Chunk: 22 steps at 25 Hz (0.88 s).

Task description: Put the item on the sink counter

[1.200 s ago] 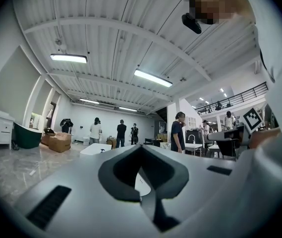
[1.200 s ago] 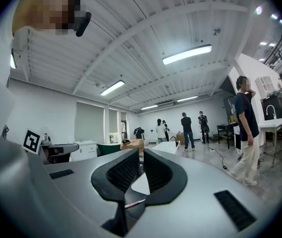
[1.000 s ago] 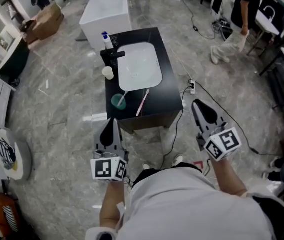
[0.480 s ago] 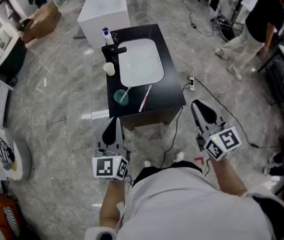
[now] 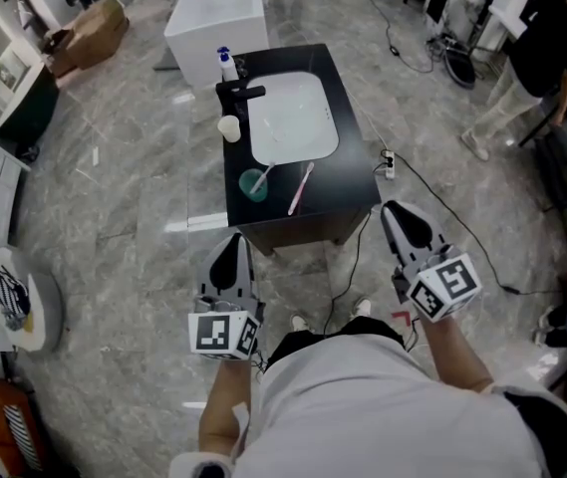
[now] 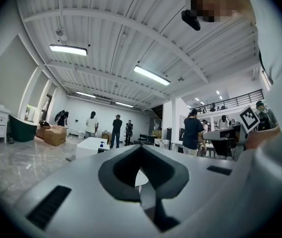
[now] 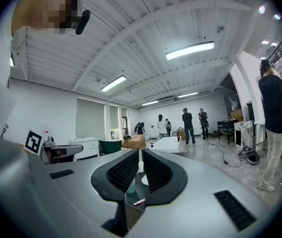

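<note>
Grey marble floor point(image 5: 114, 217) fills most of the head view. A black counter point(image 5: 348, 182) stands on it at 12 o'clock from the person, just ahead of both grippers. A white block point(image 5: 218, 23) lies at the counter's far end, at its 12 o'clock. A bystander point(image 5: 537, 63) in a dark top stands at 2 o'clock, well apart from the counter.

A white basin point(image 5: 293, 118) is sunk into the counter's far half. The left gripper point(image 5: 231, 242) hangs at 7 o'clock from the counter and the right gripper point(image 5: 396, 210) at 5 o'clock, both off its near edge and pointing toward it. In the left gripper view the jaws meet at their tips with nothing between them. In the right gripper view the ribbed pads point(image 7: 126, 170) stand all but together, with only a thin slit between, and grip nothing.

A black faucet point(image 5: 240, 93) sits at the basin's 10 o'clock. A cable point(image 5: 442, 207) trails over the floor at the counter's 4 o'clock.

The loose things already lie on the counter. A green cup point(image 5: 254, 183) with a stick in it stands at the basin's 7 o'clock. A pink toothbrush point(image 5: 300, 188) lies flat at its 6 o'clock, just beside the cup but apart from it. A white cup point(image 5: 229, 127) stands at 9 o'clock. A blue-capped bottle point(image 5: 227, 65) stands behind the faucet, at 11 o'clock.
</note>
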Available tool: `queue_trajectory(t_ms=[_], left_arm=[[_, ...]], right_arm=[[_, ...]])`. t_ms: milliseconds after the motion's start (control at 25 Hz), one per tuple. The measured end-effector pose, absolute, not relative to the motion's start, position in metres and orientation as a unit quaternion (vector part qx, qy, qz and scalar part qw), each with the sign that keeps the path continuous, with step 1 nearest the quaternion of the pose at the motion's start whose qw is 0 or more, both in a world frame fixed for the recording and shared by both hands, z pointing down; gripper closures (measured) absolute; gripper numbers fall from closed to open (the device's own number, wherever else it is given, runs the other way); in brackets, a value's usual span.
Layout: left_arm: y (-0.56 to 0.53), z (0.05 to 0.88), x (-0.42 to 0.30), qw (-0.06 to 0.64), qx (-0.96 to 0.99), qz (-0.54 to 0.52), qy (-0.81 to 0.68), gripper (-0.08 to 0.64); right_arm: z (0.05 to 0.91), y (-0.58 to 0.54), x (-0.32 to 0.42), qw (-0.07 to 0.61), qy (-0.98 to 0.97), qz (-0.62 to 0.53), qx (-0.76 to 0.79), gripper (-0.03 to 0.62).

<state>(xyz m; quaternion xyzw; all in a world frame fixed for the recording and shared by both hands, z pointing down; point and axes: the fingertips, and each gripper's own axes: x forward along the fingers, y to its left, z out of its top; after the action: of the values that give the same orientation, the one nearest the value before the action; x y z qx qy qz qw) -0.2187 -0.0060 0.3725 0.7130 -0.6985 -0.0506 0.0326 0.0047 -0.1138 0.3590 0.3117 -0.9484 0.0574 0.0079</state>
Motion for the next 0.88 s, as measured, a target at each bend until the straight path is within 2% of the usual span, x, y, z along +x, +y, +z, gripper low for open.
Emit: queue_trajectory(t_ms=[880], left_arm=[[-0.019,0.374,-0.210,0.033,0.734,-0.064,-0.676,0.558]], right_arm=[[0.361,-0.111,0.022,0.001,-0.939,0.059,0.339,0.537]])
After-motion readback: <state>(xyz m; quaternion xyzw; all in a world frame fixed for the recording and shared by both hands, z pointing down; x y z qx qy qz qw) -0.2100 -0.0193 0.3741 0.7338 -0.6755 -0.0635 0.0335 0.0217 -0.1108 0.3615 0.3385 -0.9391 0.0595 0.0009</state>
